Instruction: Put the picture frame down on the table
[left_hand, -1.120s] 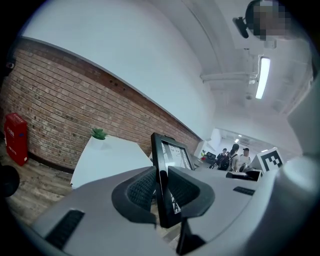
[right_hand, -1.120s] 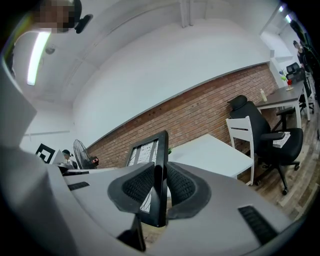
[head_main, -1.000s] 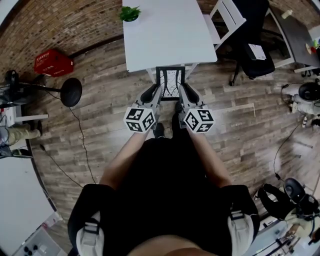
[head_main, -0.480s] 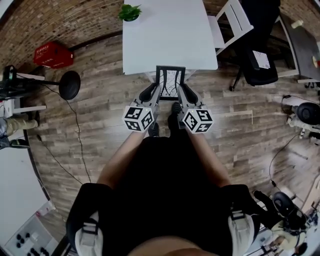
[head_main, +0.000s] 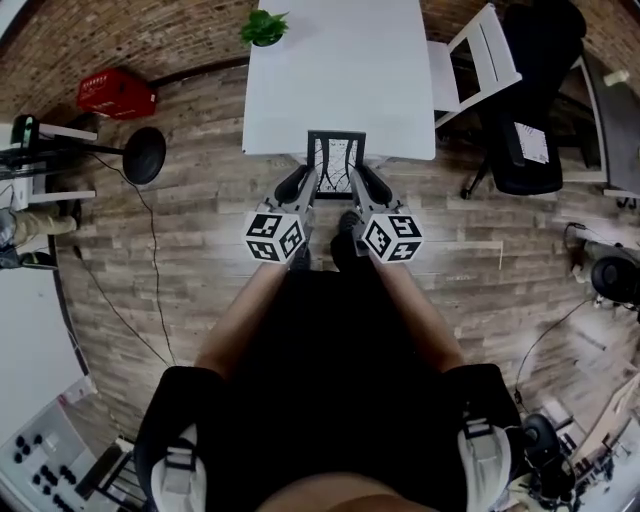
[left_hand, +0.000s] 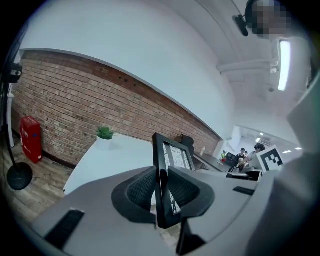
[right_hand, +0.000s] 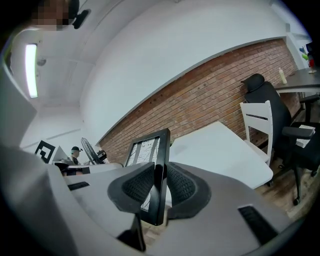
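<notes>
You are in the carrying step. The left gripper (head_main: 304, 180) and the right gripper (head_main: 363, 180) each have the jaws closed on one side bar of the picture frame (head_main: 336, 160), upright at the near edge of the white counter (head_main: 340, 70). Next, I think, bring it forward over the counter, lower it, then release. I can read no writing or brand; the frame's print shows only thin lines.

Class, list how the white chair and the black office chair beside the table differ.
The white chair is slatted and stands close by the table; the black office chair is padded and farther right. A paper lies on the black office chair's seat; the white chair's seat is bare. Both stand on the wooden floor.
</notes>
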